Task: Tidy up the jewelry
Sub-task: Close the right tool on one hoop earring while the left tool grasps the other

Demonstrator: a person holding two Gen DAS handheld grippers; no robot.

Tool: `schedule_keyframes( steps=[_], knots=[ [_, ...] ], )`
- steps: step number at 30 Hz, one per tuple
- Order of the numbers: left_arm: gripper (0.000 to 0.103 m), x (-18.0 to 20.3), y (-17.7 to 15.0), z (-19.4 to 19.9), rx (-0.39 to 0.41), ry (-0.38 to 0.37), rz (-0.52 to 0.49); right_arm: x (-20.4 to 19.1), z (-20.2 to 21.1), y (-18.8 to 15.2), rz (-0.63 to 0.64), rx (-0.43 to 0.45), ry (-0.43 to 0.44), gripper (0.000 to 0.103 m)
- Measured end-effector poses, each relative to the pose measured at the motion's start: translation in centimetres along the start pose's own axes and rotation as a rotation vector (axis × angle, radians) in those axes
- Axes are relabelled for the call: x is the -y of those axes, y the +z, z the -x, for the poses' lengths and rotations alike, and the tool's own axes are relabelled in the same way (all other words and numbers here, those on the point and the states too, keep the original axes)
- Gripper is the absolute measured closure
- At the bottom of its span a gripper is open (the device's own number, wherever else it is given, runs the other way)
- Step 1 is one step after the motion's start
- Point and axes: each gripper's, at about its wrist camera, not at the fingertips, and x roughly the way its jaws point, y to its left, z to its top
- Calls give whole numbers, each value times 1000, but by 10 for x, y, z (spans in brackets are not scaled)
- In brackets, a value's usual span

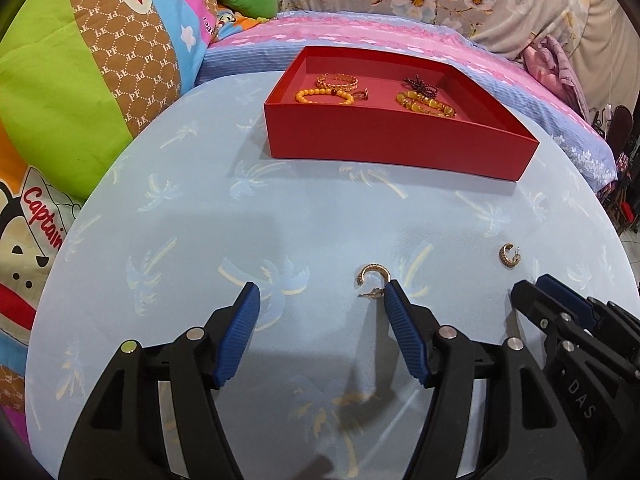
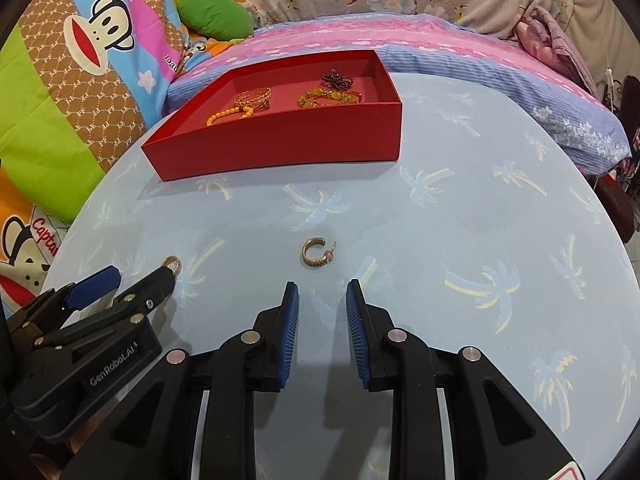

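A red box stands at the far side of the light blue table and holds several bracelets. Two gold hoop earrings lie on the table. One hoop lies just ahead of my left gripper, against its right fingertip. The left gripper is wide open and empty; it also shows in the right wrist view. The other hoop lies a short way ahead of my right gripper, which is partly open and empty.
The round table has a palm-print cloth. A bed with pink and blue bedding lies behind it. Bright cartoon pillows crowd the left side.
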Motion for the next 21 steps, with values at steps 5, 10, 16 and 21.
schedule_keyframes(
  steps=[5, 10, 16, 21],
  knots=[
    [39, 0, 0, -1, -2, 0, -2, -3, -7, 8, 2, -1, 8, 77],
    [39, 0, 1, -1, -1, 0, -2, -7, -12, 15, 17, -2, 7, 77],
    [39, 3, 1, -1, -3, 5, -8, -13, -17, 19, 44, -5, -27, 79],
    [38, 4, 2, -3, -3, 10, -13, -12, -18, 20, 43, -5, -36, 86]
  ],
)
